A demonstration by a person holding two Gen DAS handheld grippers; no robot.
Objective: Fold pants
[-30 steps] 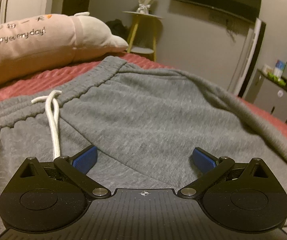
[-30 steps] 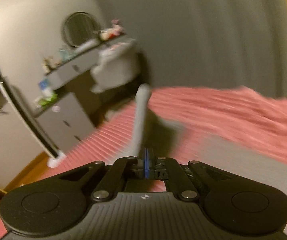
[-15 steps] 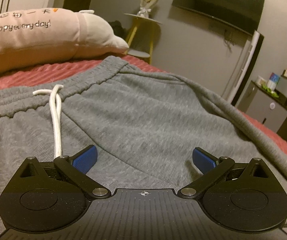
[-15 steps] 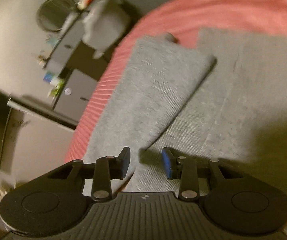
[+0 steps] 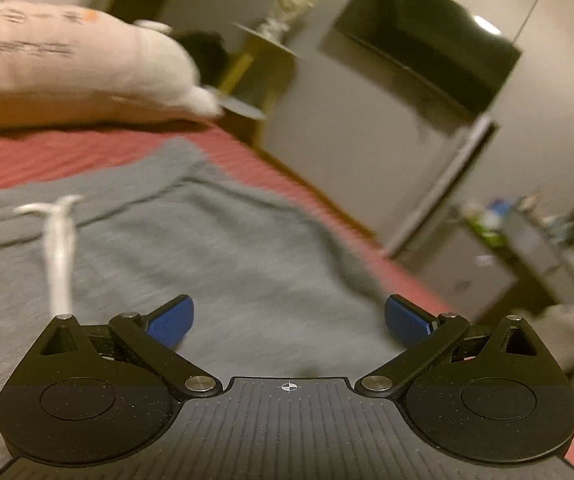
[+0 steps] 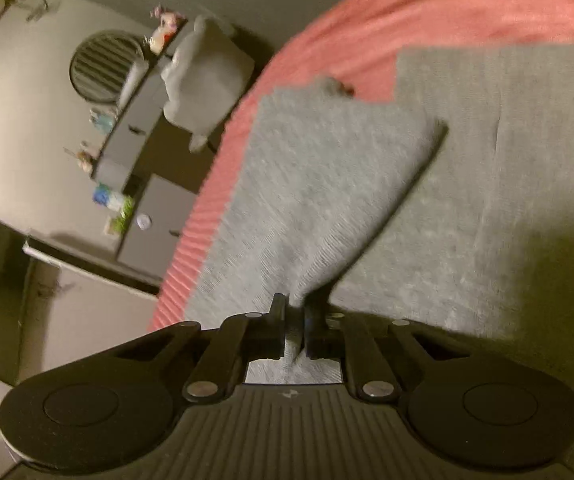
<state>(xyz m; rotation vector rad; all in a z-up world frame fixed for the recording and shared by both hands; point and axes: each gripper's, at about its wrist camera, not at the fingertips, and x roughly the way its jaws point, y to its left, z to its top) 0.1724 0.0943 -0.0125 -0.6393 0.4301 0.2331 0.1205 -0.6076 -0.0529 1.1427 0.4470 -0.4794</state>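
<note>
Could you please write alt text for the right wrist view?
The right gripper is closing on a fold of the grey pants, which lie on a red bedspread. A dresser stands behind, left.

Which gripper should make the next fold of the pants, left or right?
Right, probably. The right gripper is closing on a fold of the pants leg, with cloth already between its pads. The left gripper hangs wide open above the waist area near the drawstring, holding nothing.

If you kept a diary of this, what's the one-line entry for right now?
task: fold pants | left tongs: open above waistband | right tongs: closing on grey pant leg | surface: red bedspread
</note>
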